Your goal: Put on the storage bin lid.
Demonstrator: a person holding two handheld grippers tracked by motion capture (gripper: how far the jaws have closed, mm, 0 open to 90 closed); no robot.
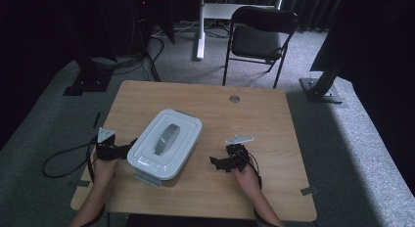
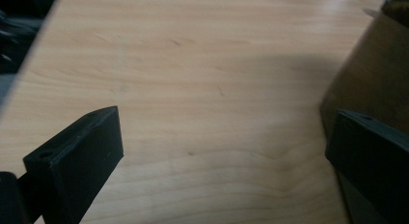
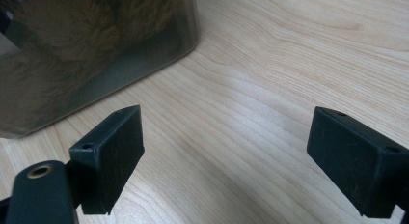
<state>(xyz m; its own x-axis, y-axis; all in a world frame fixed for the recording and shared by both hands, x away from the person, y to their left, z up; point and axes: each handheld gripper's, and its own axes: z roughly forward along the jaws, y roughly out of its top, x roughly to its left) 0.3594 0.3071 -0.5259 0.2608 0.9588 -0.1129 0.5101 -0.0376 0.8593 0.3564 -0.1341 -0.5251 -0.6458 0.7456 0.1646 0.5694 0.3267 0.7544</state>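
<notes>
Item: one storage box (image 1: pixel 165 144), rectangular with rounded corners, lying slantwise on the left half of the table (image 1: pixel 254 119), toward the near edge. White lid (image 1: pixel 183 124) with a raised rim and one grey oblong handle (image 1: pixel 167 138) set in its middle. Two grey clasp tabs are seen, one at the near end (image 1: pixel 147 177) and one at the far end. In the right gripper view the box wall (image 3: pixel 96 64) is seen as smoky and translucent, with something brown and furry blurred behind it; what it is cannot be told. No brand, label or writing can be read on any item.

Hand-held grippers: two, black. The left hand-held gripper (image 1: pixel 128 147) is held just beside the box's near left side, its jaws spread wide over bare wood in its own view (image 2: pixel 222 151), nothing between them. The right hand-held gripper (image 1: pixel 219 163) is held to the right of the box, apart from it, jaws likewise spread wide and empty (image 3: pixel 224 156).

Table: one, light wood grain, with one round grey grommet (image 1: pixel 234 98) near the far edge.

Beyond the table: one black folding chair (image 1: pixel 259 38) on grey carpet.
</notes>
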